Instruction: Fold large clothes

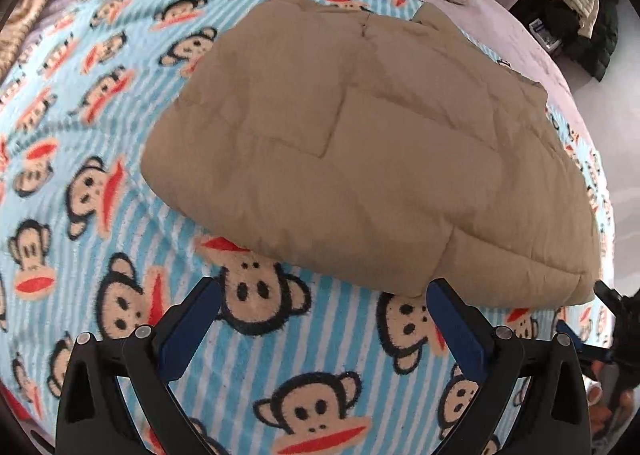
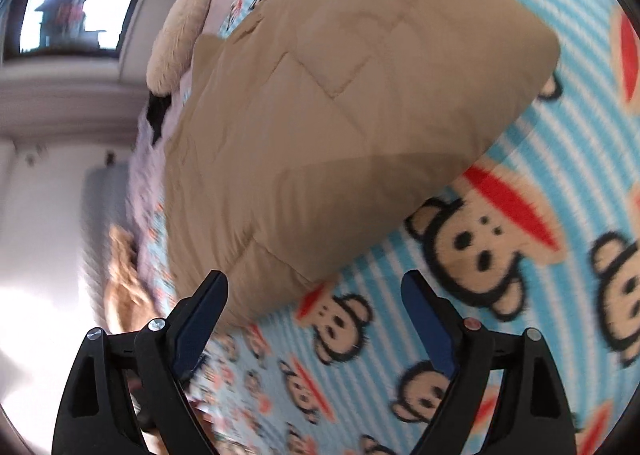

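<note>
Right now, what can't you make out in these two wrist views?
- Underside and inner layers of the tan quilted garment: covered by its own top layer in both views.
- Garment type: no sleeves or collar clearly visible.
- Dark pile at the left wrist view's upper right: small, cut by the fisheye rim.
- Room at the left of the right wrist view, including the window: motion-blurred.
- Right hand-held gripper in the left wrist view: cut off at the edge.
</note>
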Demonstrator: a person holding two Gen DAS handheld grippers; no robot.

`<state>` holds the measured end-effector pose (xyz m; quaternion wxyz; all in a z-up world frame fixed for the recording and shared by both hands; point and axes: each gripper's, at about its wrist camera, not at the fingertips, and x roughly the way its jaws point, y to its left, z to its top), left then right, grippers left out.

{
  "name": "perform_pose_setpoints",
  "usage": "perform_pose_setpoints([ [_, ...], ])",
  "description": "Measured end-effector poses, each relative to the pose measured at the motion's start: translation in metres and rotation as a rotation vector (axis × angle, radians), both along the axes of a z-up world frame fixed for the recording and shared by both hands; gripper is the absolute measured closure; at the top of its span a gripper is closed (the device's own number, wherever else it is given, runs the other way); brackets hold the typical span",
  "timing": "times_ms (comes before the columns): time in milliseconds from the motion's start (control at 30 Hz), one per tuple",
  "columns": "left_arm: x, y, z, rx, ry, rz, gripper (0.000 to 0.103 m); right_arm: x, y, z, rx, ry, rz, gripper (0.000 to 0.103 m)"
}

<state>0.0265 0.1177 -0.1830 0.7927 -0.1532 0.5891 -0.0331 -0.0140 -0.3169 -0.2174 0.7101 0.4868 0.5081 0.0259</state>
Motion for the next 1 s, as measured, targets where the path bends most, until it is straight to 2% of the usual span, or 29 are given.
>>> perform_pose_setpoints([
  [67, 0.001, 0.008, -0.005, -0.067, 0.001, 0.019, 0.0, 0.001, -0.002, -0.008, 0.05, -0.016, -0.055, 0.013],
  [233, 0.001, 0.033, -0.013, -0.243, -0.014, 0.113, 0.0, 0.006, -0.003, -0.02, 0.098, -0.039, -0.112, 0.012],
  [500, 0.016, 0.046, -0.025, -0.318, -0.019, 0.135, 0.0, 0.019, -0.005, -0.029, 0.14, -0.067, -0.157, 0.012],
  [533, 0.019, 0.048, -0.029, -0.338, -0.013, 0.146, 0.0, 0.021, -0.006, -0.03, 0.152, -0.069, -0.167, 0.009],
  [567, 0.022, 0.048, -0.032, -0.351, -0.011, 0.153, 0.0, 0.023, -0.007, -0.032, 0.17, -0.072, -0.175, 0.001],
  [667, 0.036, 0.051, -0.042, -0.381, -0.019, 0.184, 0.0, 0.03, -0.006, -0.035, 0.216, -0.098, -0.191, 0.0],
  [833, 0.058, 0.052, -0.062, -0.4, -0.023, 0.23, 0.0, 0.043, -0.003, -0.042, 0.232, -0.079, -0.147, 0.0],
  [967, 0.07, 0.046, -0.066, -0.396, -0.04, 0.265, 0.0, 0.053, 0.0, -0.049, 0.238, -0.055, -0.115, 0.0],
  [1000, 0.073, 0.044, -0.065, -0.391, -0.048, 0.273, 0.007, 0.056, 0.001, -0.049, 0.232, -0.052, -0.111, 0.0],
])
